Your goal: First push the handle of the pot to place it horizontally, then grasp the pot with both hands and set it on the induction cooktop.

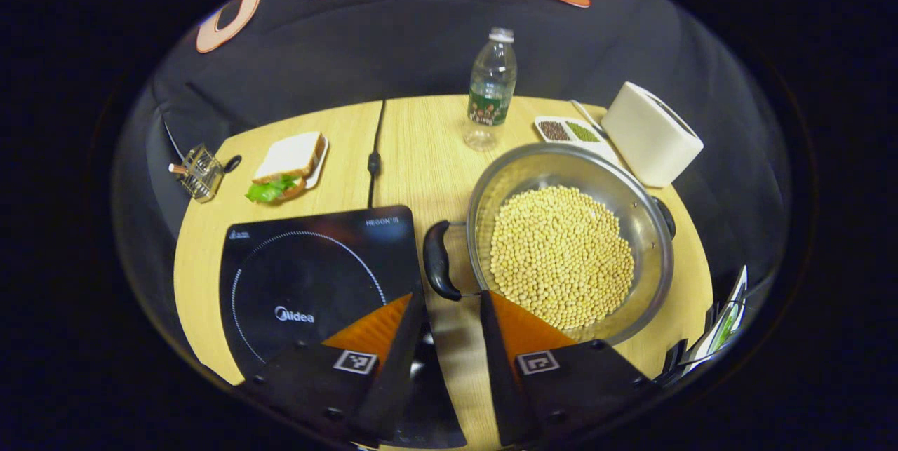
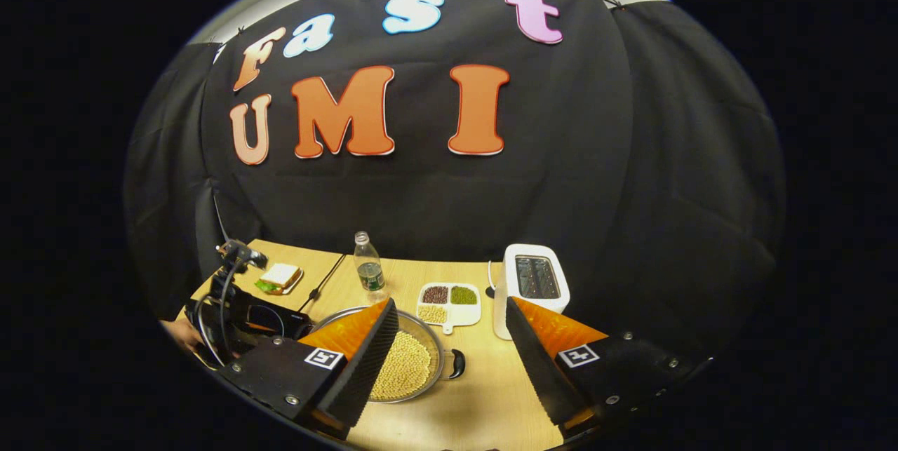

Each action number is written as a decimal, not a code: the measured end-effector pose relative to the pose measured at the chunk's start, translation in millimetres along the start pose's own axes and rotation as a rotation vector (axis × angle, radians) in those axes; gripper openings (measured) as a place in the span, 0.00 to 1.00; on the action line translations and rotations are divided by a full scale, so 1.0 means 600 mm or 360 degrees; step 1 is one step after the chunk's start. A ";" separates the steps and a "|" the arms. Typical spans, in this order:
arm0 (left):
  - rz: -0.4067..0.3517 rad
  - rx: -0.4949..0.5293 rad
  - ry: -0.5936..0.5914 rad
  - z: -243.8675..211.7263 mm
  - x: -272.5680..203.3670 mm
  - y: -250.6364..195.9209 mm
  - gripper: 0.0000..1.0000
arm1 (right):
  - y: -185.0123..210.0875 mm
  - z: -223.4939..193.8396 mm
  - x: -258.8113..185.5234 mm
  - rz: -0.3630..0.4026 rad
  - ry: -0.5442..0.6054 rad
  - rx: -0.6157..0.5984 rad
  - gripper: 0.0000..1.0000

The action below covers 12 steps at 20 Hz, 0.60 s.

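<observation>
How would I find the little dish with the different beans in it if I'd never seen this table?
Start at the big metal pot full of pale beans in the middle of the wooden table. Look just behind it, toward the black wall, beside the white toaster. The white divided dish sits there, flat with a small tab handle, and it alone holds three separate piles: dark red, green and pale.

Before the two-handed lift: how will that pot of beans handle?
Probably heavy: the pot holds a deep layer of beans. They're loose, so tilting likely shifts them. The rigid side handle looks easy to grip; the steel rim may be slippery.
</observation>
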<state>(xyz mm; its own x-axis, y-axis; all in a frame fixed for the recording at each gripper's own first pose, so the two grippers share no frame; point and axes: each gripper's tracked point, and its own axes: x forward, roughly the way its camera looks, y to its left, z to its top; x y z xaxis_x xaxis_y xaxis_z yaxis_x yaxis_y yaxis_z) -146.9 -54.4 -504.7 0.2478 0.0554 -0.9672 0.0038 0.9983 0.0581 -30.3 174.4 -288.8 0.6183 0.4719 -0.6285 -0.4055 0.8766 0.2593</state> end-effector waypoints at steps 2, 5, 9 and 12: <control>-0.0060 -0.0057 -0.0006 0.012 -0.005 -0.006 0.63 | 0.007 -0.026 0.025 0.0019 0.0080 0.0012 0.96; -0.0064 -0.0106 -0.0003 0.027 0.010 0.001 0.91 | 0.016 -0.068 0.057 0.0044 0.0215 0.0045 0.96; -0.0125 -0.0133 0.0111 0.010 0.054 -0.014 0.99 | 0.018 -0.124 0.102 0.0050 0.0387 0.0082 0.96; -0.0131 -0.0127 0.0151 0.008 0.083 -0.018 0.98 | 0.017 -0.164 0.127 0.0050 0.0514 0.0110 0.96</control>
<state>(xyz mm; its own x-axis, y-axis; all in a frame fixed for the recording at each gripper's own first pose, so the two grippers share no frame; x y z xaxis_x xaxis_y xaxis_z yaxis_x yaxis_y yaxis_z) -130.1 -62.7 -552.5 0.1569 -0.0288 -0.9872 -0.0579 0.9976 -0.0383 -53.5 209.9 -406.3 0.3564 0.4541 -0.8165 -0.3673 0.8717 0.3245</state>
